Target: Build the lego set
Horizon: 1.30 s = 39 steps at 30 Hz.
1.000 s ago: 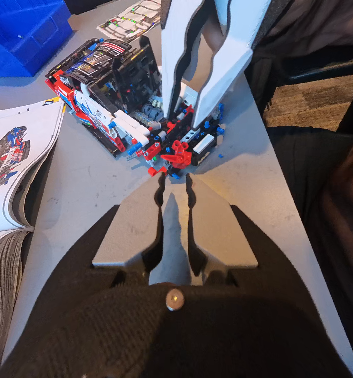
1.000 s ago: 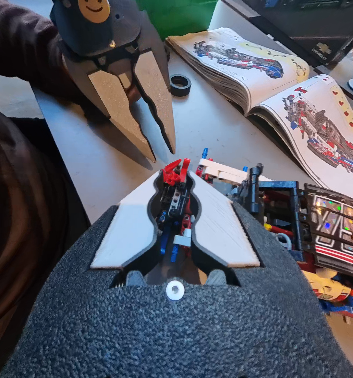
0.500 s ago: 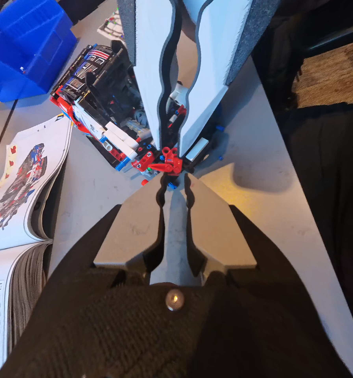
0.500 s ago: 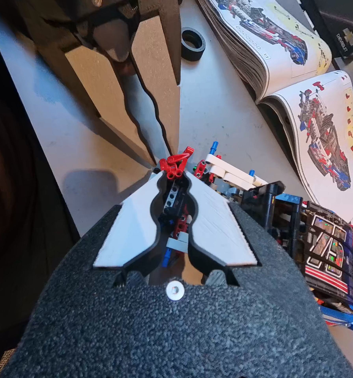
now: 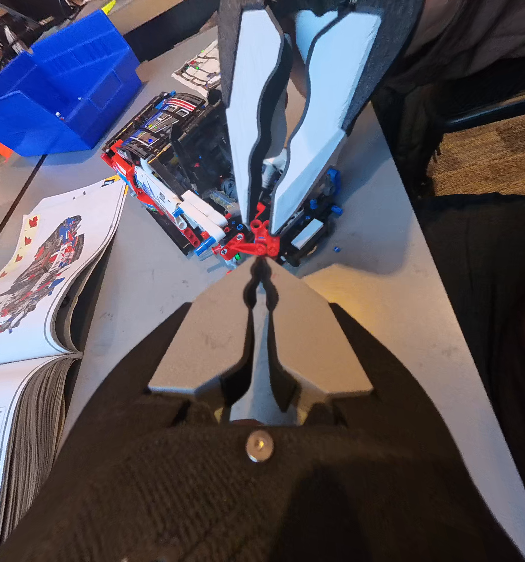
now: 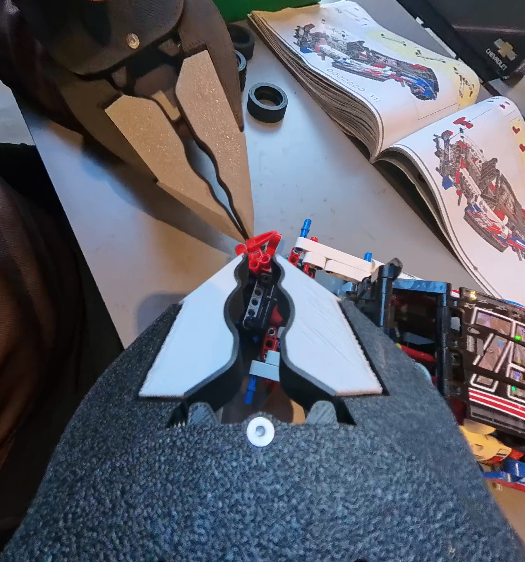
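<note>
**Left tips close at the red piece**

Grey table (image 5: pixel 361 304); your left gripper (image 5: pixel 259 266), wider a second ago, now nearly shut at the red connector (image 5: pixel 255 243), twelve o'clock; contact uncertain; your right gripper (image 6: pixel 259 258) pinches the lego car (image 6: pixel 437 319) frame; fitting seems underway.

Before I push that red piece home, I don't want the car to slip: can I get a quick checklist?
1. Right gripper clamps the car frame: ok.
2. Left gripper shut at the red piece: ok.
3. Red piece actually pinched: cannot tell.
4. Red piece seated on its pins: cannot tell.
5. Manual open beside the car: ok.
6. Loose tyre clear of both grippers: ok.
</note>
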Each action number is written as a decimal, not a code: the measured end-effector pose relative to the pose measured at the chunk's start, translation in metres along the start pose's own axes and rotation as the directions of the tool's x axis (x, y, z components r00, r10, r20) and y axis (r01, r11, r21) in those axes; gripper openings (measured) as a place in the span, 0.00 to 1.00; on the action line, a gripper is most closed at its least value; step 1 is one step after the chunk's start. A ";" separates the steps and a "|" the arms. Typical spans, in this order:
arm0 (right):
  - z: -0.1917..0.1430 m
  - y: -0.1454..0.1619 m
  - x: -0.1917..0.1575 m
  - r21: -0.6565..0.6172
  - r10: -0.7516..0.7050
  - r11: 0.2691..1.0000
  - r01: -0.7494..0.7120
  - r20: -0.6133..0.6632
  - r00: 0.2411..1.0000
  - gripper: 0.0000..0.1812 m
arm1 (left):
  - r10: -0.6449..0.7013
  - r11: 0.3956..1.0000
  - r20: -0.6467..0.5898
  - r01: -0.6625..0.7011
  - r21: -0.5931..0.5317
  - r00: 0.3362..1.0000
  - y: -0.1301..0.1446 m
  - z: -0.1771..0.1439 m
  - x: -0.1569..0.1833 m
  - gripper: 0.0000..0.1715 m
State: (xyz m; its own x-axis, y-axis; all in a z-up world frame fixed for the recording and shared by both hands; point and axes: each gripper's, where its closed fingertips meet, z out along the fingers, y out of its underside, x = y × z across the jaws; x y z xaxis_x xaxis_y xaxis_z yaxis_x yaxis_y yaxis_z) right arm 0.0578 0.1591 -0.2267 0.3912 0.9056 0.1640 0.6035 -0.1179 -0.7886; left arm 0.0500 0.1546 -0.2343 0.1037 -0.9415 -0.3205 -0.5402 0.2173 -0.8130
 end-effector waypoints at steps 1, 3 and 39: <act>0.001 0.001 0.000 -0.006 0.002 1.000 -0.002 0.000 1.000 0.06 | -0.002 1.000 -0.004 0.002 0.010 1.000 -0.001 -0.001 0.000 0.00; 0.003 0.003 -0.001 -0.009 -0.006 1.000 0.006 -0.004 1.000 0.00 | -0.012 1.000 -0.008 0.012 0.015 1.000 -0.002 -0.001 0.000 0.00; -0.021 -0.011 0.013 0.218 0.125 0.966 -0.137 0.069 0.990 0.08 | -0.166 0.986 -0.137 0.168 0.004 0.977 0.009 -0.014 -0.004 0.10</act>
State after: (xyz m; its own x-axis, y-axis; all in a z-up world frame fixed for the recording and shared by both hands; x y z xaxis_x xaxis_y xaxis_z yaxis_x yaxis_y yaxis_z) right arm 0.0707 0.1633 -0.2034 0.4151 0.9095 0.0229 0.3782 -0.1496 -0.9135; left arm 0.0331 0.1566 -0.2336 0.0761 -0.9909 -0.1114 -0.5114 0.0571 -0.8574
